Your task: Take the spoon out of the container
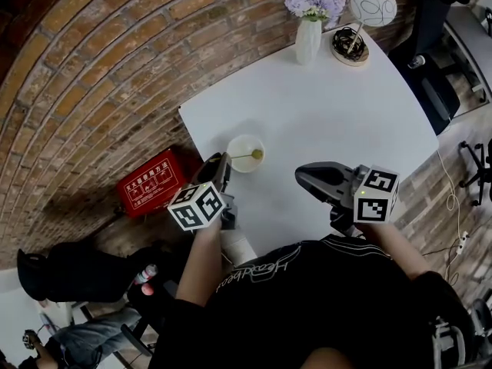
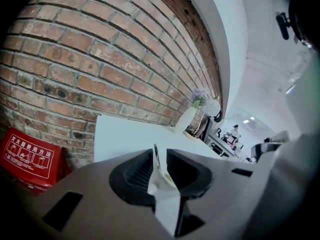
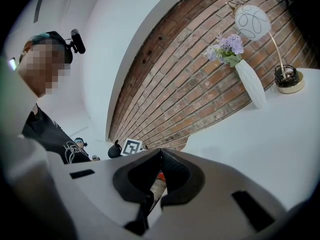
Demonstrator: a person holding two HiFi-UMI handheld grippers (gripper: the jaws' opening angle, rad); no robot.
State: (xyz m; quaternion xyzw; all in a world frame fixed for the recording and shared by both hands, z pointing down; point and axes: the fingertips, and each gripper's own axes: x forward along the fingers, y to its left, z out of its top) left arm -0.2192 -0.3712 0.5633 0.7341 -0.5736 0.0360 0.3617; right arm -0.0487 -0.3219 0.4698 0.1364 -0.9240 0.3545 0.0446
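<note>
A small pale round container (image 1: 240, 143) stands near the front left edge of the white table (image 1: 330, 106). A spoon (image 1: 252, 154) lies in it, its yellowish bowl at the right and its thin handle pointing left over the rim. My left gripper (image 1: 226, 160) is at the container's left rim. In the left gripper view the handle (image 2: 155, 155) stands upright in the narrow gap of the left gripper (image 2: 160, 153), close to the left pad and apart from the right one. My right gripper (image 1: 302, 176) hovers to the container's right; in its own view the right gripper (image 3: 159, 152) is shut on nothing.
A white vase of purple flowers (image 1: 309, 35) and a globe lamp on a round base (image 1: 350, 49) stand at the table's far edge by the brick wall. A red box (image 1: 150, 181) lies on the floor left of the table. Black office chairs (image 1: 430, 48) stand at the right.
</note>
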